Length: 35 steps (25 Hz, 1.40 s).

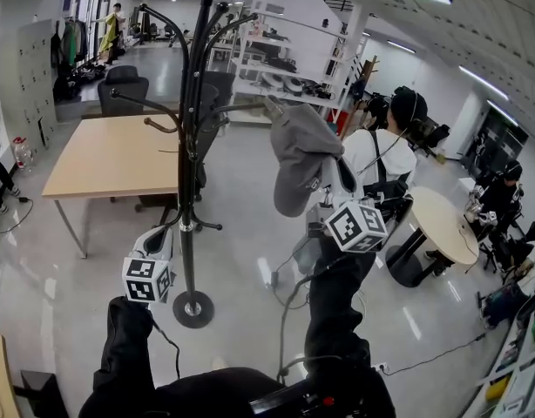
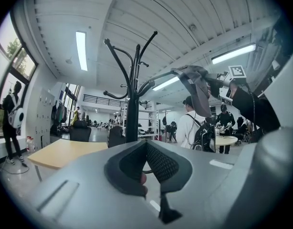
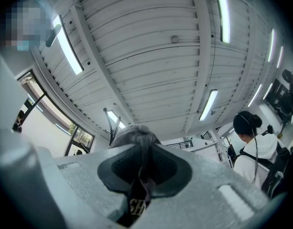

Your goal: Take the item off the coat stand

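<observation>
A black coat stand (image 1: 188, 190) rises from a round base on the floor and also shows in the left gripper view (image 2: 132, 109). A grey fabric item (image 1: 298, 155) hangs at the tip of one hook arm on the right; I cannot tell whether it still rests on the hook. My right gripper (image 1: 322, 171) is shut on the grey fabric (image 3: 137, 136), which is bunched between the pads with a dark strap hanging below. From the left gripper view the item (image 2: 198, 87) droops from that arm. My left gripper (image 1: 165, 232) is low beside the pole, its jaws (image 2: 146, 149) shut with nothing in them.
A wooden table (image 1: 119, 155) with office chairs (image 1: 124, 90) stands behind the stand on the left. A person in a white hoodie (image 1: 381, 151) stands close behind the item. A round table (image 1: 442, 225) and seated people are on the right. Cables lie on the floor (image 1: 289, 303).
</observation>
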{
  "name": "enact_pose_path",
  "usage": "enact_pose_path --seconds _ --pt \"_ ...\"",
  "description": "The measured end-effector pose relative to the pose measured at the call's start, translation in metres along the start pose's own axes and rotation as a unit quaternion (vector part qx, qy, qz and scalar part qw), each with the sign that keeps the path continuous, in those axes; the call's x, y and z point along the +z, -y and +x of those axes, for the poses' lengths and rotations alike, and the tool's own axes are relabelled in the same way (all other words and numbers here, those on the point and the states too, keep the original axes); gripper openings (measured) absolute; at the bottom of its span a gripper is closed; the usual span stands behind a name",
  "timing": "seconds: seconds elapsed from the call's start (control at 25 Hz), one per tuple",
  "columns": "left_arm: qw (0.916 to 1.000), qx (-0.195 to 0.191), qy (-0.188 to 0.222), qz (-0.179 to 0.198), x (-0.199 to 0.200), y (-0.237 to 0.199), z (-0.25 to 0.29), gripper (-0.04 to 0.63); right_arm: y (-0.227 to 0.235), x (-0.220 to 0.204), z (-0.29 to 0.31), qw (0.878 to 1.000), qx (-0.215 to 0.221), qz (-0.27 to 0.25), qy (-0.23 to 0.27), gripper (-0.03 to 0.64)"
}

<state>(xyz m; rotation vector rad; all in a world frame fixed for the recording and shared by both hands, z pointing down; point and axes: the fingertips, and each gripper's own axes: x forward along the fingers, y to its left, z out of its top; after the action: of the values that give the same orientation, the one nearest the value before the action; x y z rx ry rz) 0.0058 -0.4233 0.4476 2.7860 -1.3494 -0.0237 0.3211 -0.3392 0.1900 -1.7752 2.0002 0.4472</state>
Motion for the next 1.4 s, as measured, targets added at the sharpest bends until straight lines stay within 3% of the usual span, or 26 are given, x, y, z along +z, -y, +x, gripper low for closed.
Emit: enact_pose_path --seconds 0.76,1.4 --pt "1.0 -0.007 0.0 -0.004 -0.003 0.003 -0.007 0.002 0.002 0.013 -0.017 1.0 -0.014 0.0 0.011 0.048" --pt "0.9996 -0.023 -0.003 -0.012 -0.012 0.019 -0.026 0.002 -0.006 -0.035 -0.068 0.998 -0.029 -0.006 -0.055 0.048"
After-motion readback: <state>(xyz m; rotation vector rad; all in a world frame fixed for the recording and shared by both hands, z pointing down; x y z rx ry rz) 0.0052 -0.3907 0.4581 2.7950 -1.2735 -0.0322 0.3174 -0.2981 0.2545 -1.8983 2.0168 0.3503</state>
